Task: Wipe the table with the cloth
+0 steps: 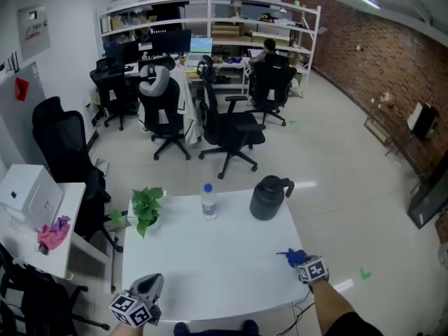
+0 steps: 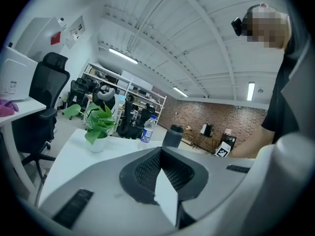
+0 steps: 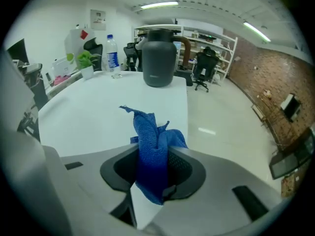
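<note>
Right now your right gripper (image 1: pixel 302 262) is clamped on the blue cloth (image 1: pixel 292 256), bunched between its jaws at the white table's (image 1: pixel 210 257) four o'clock edge. Nearly all the bare top lies toward ten o'clock from it, so sweep that way. Your left gripper (image 1: pixel 150 285), jaws together and empty, waits at seven o'clock.

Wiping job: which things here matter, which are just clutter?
Job: blue cloth, clamped in right gripper; white table.
Lying about: dark grey lidded jug; clear plastic water bottle; green potted plant.
</note>
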A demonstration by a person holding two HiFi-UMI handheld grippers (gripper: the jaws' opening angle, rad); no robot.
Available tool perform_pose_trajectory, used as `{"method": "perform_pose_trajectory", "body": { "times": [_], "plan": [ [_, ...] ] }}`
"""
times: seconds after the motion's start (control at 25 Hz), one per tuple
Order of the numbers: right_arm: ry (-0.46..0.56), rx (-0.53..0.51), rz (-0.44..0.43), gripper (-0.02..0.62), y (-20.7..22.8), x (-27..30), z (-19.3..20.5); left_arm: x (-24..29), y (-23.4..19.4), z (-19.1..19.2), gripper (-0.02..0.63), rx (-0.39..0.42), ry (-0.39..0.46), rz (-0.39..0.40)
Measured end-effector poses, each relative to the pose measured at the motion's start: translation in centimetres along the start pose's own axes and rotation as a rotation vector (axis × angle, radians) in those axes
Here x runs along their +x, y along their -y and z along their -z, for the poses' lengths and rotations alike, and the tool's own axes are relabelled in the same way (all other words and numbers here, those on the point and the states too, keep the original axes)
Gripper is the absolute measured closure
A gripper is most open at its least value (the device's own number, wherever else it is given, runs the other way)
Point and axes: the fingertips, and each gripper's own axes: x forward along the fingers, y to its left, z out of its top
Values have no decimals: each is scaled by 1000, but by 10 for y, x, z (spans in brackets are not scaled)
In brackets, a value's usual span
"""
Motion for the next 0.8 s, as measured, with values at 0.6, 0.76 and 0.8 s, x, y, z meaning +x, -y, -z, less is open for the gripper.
{"method": "perform_pose_trajectory", "body": {
  "times": [0.6, 0.76, 0.8],
  "plan": [
    [40, 80, -61, 287, -8, 6, 11, -2, 8, -3, 606, 4, -4, 11],
    [135, 100, -73, 244, -8, -15, -15, -6, 7, -9, 606, -1, 13, 10],
    [174, 96, -73, 244, -10, -24, -26, -7, 6, -10, 606, 1, 17, 10]
  ]
}}
